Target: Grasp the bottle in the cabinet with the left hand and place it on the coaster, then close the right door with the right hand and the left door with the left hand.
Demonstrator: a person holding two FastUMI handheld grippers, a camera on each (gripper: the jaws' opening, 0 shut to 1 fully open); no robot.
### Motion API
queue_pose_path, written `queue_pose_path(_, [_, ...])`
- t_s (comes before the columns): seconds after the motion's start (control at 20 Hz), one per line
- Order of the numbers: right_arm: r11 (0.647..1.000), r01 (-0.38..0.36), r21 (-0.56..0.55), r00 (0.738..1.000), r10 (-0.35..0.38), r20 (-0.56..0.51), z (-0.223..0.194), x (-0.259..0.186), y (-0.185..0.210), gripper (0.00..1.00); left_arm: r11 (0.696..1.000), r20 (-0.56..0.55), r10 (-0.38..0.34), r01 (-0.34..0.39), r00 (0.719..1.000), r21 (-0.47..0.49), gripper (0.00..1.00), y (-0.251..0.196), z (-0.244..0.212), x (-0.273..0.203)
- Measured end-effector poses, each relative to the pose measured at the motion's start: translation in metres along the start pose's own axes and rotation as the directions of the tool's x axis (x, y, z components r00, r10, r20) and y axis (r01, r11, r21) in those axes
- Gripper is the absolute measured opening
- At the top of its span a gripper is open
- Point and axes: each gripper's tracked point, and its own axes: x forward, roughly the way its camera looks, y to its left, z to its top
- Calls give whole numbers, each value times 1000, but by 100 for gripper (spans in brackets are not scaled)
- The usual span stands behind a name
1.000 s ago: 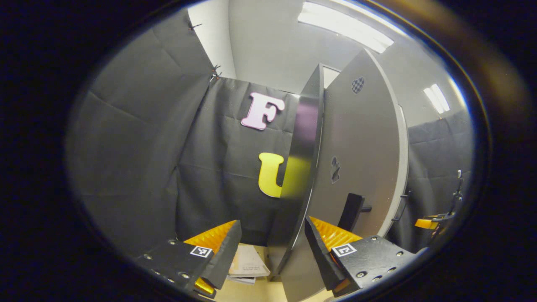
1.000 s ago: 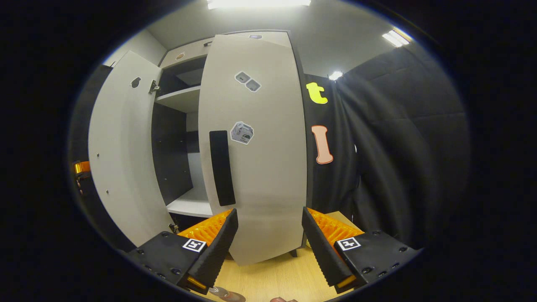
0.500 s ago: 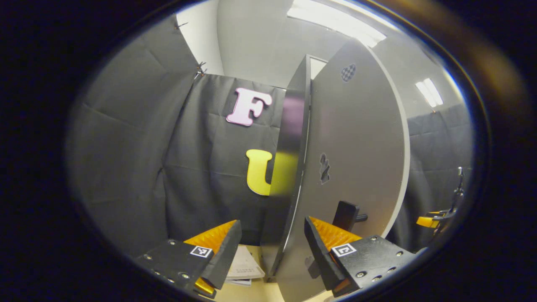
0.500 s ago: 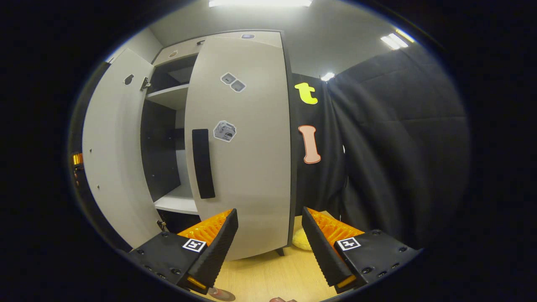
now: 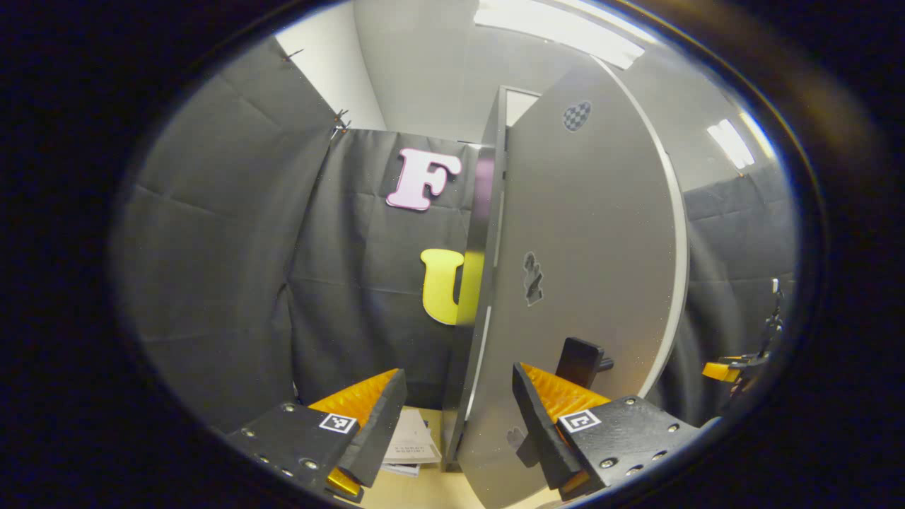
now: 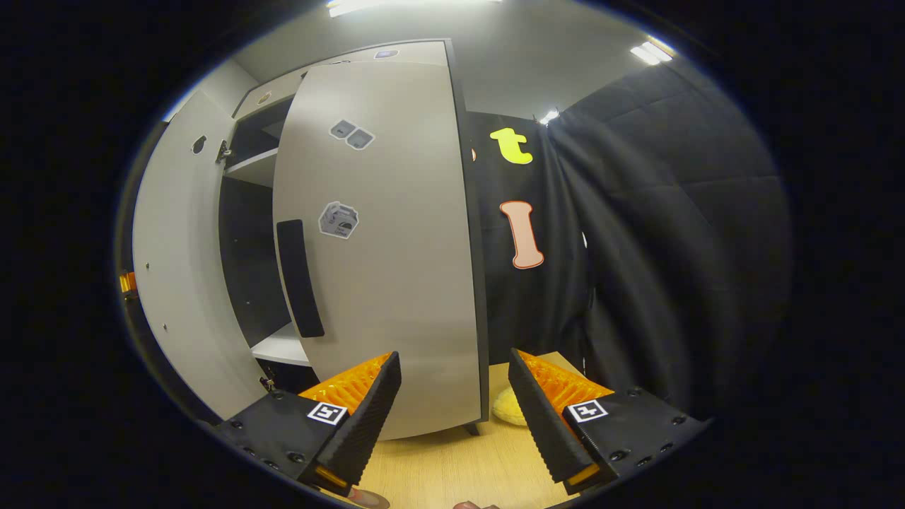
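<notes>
In the right gripper view the cabinet's pale right door, with a black handle, stands partly swung in, just beyond my open right gripper. I cannot tell whether the fingers touch it. The left door's inner face stands open at the left, with dark shelves between the doors. In the left gripper view the left door's outer face and its black handle rise right ahead of my open left gripper. The right finger is close to the handle.
The light wooden table runs under the cabinet. A yellow soft thing lies by the right door's foot. A small reddish round thing shows at the bottom edge. Papers lie left of the cabinet's dark side panel.
The right door has swung further in towards the cabinet, narrowing the gap between the doors. The left gripper has shifted slightly and faces the left door more squarely.
</notes>
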Motion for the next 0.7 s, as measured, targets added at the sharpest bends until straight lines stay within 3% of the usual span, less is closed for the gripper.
queue_pose_path(0.1, [999,-27,18,1000,27,-3,0,8,-3,97,999,-17,11,-10,1000,47,94,-17,-2,0])
queue_pose_path(0.15, [999,-41,18,999,41,-2,1,11,-5,92,997,-12,21,-20,1000,75,94,-26,0,2])
queue_pose_path(0.2, [999,-52,9,999,52,-1,2,13,-7,97,994,-9,33,-32,999,104,95,-33,1,2])
queue_pose_path(0.25, [998,-59,-3,998,59,3,2,15,-11,97,990,-7,44,-43,999,133,84,-41,2,1])
queue_pose_path(0.3, [998,-64,-12,998,64,7,2,16,-15,92,986,1,58,-58,998,154,87,-49,4,1])
queue_pose_path(0.4, [997,-73,-16,997,74,12,4,18,-22,97,986,2,87,-86,996,146,93,-58,3,1])
queue_pose_path(0.5, [997,-80,-5,997,80,11,5,20,-31,92,988,2,120,-120,993,93,93,-64,-3,6])
queue_pose_path(0.65, [996,-85,13,996,85,8,4,21,-44,97,993,-6,114,-113,993,41,93,-85,-8,15])
queue_pose_path(0.7, [996,-86,16,996,86,9,5,22,-49,97,994,-10,103,-102,995,47,87,-96,-10,20])
